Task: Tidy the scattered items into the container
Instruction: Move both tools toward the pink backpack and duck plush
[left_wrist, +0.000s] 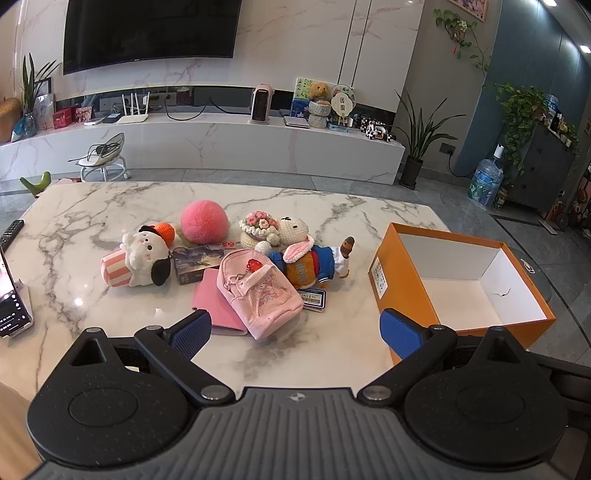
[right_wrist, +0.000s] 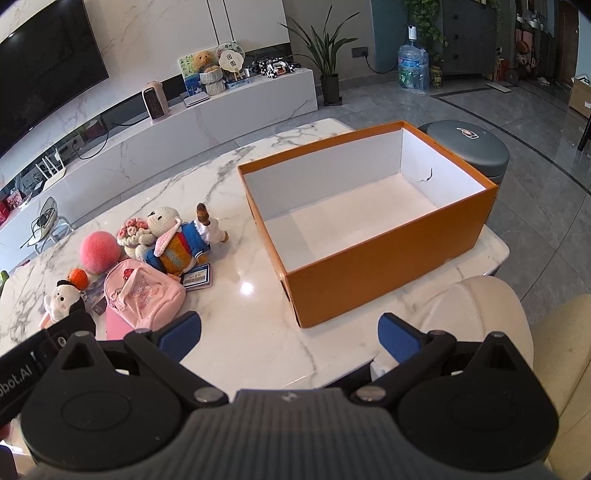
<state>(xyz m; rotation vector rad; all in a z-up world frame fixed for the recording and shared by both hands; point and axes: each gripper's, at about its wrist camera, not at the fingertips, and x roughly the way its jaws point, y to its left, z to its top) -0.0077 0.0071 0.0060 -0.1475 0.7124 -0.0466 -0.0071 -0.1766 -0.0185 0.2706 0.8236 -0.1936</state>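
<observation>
An empty orange box (left_wrist: 399, 291) (right_wrist: 388, 258) with a white inside stands on the marble table, right side. Left of it lies a heap of items: a pink mini backpack (left_wrist: 258, 291) (right_wrist: 142, 295), a pink notebook (left_wrist: 216, 306), a crochet rabbit in a blue jacket (left_wrist: 306, 258) (right_wrist: 181, 240), a pink fluffy ball (left_wrist: 204, 221) (right_wrist: 99, 251), a white plush dog (left_wrist: 144, 258) (right_wrist: 62, 299), a crochet flower basket (left_wrist: 256, 229), a dark card box (left_wrist: 197, 260) and a barcode card (left_wrist: 314, 299) (right_wrist: 197, 280). My left gripper (left_wrist: 295, 332) is open and empty, just short of the backpack. My right gripper (right_wrist: 290, 332) is open and empty, near the box's front corner.
A phone (left_wrist: 11, 302) and a remote (left_wrist: 11, 232) lie at the table's left edge. A grey round bin (right_wrist: 469, 147) stands behind the box. A cream chair (right_wrist: 517, 332) is at the right. A TV bench runs along the far wall.
</observation>
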